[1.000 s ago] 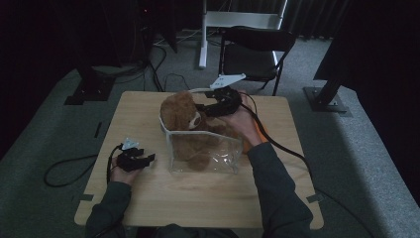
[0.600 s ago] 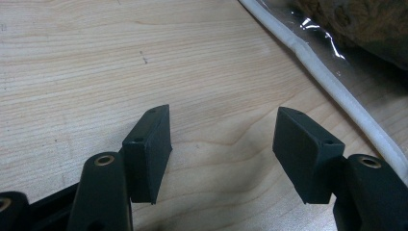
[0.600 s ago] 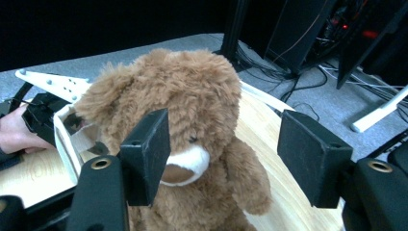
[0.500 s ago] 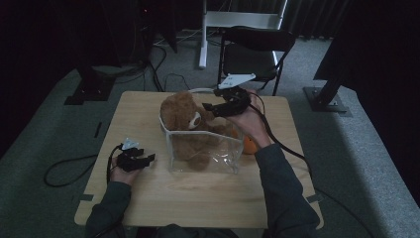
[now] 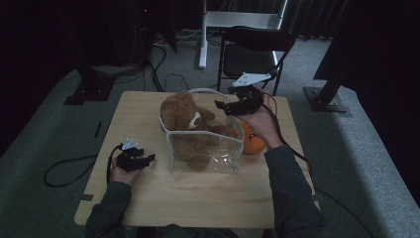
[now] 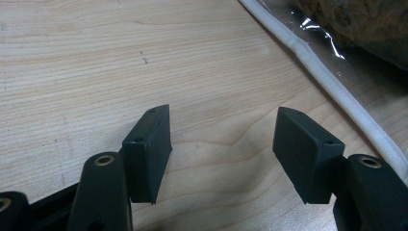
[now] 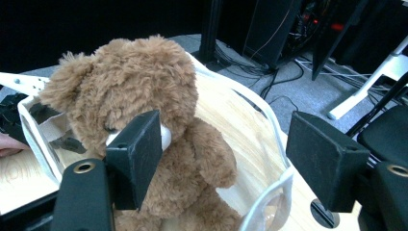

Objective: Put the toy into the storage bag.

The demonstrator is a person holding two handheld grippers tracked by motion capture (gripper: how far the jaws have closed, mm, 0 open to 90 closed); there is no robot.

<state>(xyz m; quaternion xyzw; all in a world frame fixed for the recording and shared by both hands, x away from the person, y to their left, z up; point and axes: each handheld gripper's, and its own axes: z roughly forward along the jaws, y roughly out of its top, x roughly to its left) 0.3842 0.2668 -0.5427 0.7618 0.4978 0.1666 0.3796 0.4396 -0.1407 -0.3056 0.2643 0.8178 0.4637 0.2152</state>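
two tools are at work over a pale wooden tabletop. the right tool hangs just above the far right corner of a clear bag with white piping, its jaws aimed leftward at a brown teddy bear. in the right gripper view those jaws stand apart with nothing pressed between them; they have just been opening, and the teddy bear sits beyond them, its head partly behind the left pad, free of the grip. the bear sits upright inside the bag, head and shoulders rising above the rim, legs showing through the clear front wall. the bag's white handle arcs behind the bear's shoulder.

the left tool lies low near the left edge of the tabletop, just left of the bag's front corner, held in the person's left hand. in the left gripper view its jaws are spread wide over bare wood, holding nothing, with the bag's white bottom seam running diagonally just past the right jaw.

an orange ball rests on the tabletop against the bag's right side, partly behind the right hand. a black folding chair stands beyond the far edge of the tabletop.
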